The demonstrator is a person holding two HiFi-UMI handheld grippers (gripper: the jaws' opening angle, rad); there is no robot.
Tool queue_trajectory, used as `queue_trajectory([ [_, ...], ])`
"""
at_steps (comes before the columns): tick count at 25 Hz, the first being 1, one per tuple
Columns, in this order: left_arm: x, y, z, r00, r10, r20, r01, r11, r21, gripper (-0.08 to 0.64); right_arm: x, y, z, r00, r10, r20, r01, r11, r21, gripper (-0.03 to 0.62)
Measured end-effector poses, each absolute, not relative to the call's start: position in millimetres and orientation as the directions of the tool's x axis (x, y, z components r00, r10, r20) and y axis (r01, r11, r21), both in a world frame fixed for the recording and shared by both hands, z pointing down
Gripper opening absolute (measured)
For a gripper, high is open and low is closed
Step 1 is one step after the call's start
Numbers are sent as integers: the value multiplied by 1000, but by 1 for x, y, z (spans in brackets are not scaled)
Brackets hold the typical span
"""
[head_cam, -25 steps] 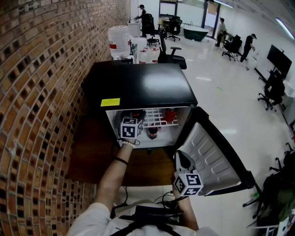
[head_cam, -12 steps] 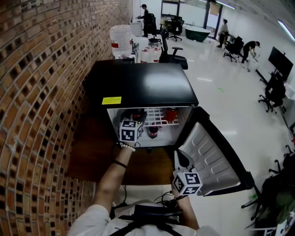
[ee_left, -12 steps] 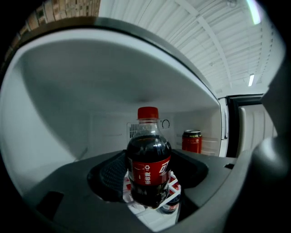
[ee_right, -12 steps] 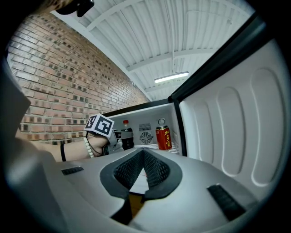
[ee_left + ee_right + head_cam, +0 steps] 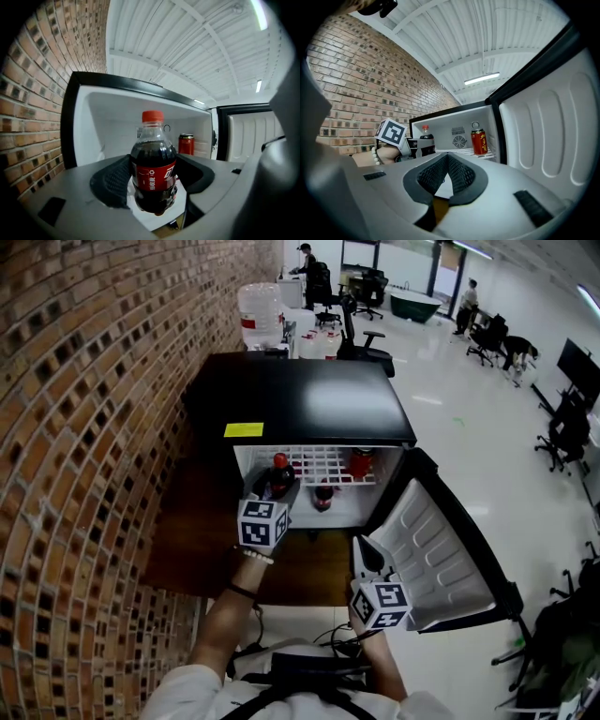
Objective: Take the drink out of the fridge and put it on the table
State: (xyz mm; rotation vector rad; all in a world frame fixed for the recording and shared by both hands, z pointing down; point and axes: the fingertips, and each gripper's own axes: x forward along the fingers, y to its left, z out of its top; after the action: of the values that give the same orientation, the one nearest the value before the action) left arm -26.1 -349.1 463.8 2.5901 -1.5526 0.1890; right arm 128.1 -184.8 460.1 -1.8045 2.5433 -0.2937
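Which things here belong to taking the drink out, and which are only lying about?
In the job: dark cola bottle with red cap, clamped in the left gripper; black mini fridge, door open.
Lying about: red can on the fridge shelf; second red-capped bottle inside; black office chair; large water jug.

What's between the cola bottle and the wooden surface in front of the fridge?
Nothing visible. The left gripper holds the cola bottle at the open front of the fridge; the door is swung wide right, the red can sits behind it, and the shut right gripper is off to the right.
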Motion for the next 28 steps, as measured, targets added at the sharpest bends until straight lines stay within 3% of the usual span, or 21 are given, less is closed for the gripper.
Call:
queue_trajectory([
  [9,-68,-307,485,442,-883,159,-896,-442,33,298,102,-178,464,-382,-917,113,-919,364,-149,11],
  [28,-159,-291,621,272,-931,242,-961,-274,26,298,78,-193,482,-425,-891,158,-903,406,-142,11],
])
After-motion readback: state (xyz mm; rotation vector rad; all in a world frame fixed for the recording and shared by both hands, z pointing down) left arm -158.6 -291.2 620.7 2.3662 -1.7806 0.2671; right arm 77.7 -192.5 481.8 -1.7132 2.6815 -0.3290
